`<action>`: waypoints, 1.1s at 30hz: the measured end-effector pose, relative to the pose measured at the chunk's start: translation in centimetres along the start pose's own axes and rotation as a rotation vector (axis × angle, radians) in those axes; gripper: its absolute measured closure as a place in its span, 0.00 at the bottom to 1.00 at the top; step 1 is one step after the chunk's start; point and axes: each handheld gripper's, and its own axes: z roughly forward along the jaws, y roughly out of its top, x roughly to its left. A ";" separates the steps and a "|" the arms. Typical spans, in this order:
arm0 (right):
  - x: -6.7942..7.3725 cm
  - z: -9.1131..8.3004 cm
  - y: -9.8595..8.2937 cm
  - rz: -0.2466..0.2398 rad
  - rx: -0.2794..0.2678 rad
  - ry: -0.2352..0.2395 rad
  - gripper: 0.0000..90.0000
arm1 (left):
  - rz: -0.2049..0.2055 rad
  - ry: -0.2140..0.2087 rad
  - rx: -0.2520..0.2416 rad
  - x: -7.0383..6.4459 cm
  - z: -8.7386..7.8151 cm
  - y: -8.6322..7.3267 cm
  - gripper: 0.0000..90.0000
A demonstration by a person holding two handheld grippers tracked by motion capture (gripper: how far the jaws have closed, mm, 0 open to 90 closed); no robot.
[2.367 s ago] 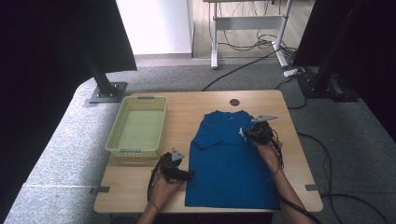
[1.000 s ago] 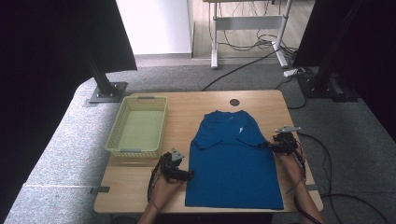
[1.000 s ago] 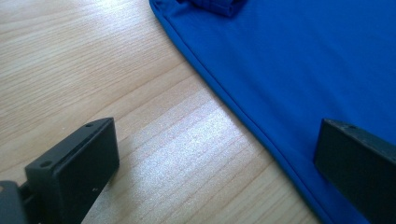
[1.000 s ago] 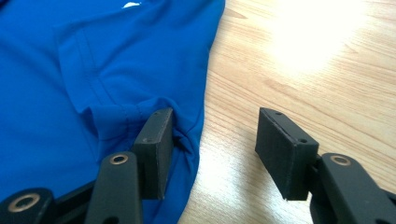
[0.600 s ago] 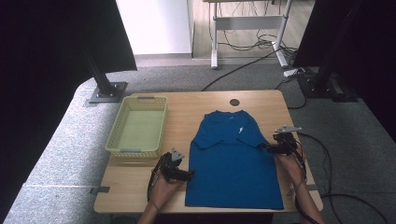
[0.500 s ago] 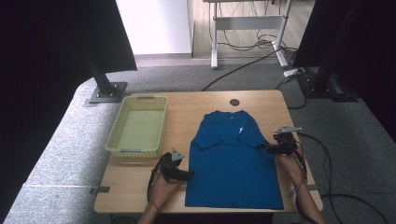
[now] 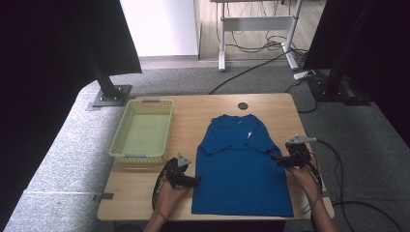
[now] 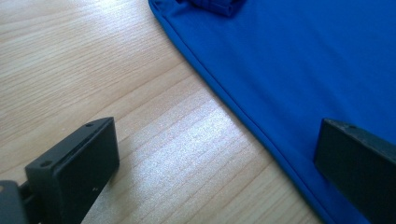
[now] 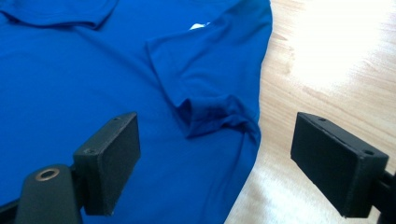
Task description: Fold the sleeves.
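A blue T-shirt (image 7: 239,164) lies flat on the wooden table (image 7: 203,111), collar away from me, both sleeves folded in over the body. My left gripper (image 7: 196,181) rests open at the shirt's left hem edge (image 8: 243,112); one jaw is over bare wood, the other over blue cloth. My right gripper (image 7: 276,160) hovers open at the shirt's right side, its jaws straddling the folded right sleeve (image 9: 210,109) and the table beside it. Nothing is held in either gripper.
A pale yellow-green mesh basket (image 7: 143,131) sits empty at the table's left. A dark round grommet (image 7: 242,106) is near the far edge. Cables trail from both grippers. Black stands and grey carpet surround the table.
My right gripper left the shirt's upper right area and moved out and back toward the right edge, where it has since held nearly still. The left gripper has not moved.
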 end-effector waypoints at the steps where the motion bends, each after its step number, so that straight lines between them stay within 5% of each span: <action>1: 0.1 -0.2 -0.1 -0.001 0.000 0.000 0.17 | 0.000 0.000 0.000 0.0 0.0 0.0 0.00; 18: 1.0 -3.5 -3.3 0.016 -0.017 -0.044 0.15 | -0.001 0.001 -0.009 0.1 -0.1 0.0 0.03; 33: 0.3 -3.0 -7.5 0.088 0.047 -0.084 0.11 | 0.001 -0.002 -0.003 0.0 0.0 0.0 0.00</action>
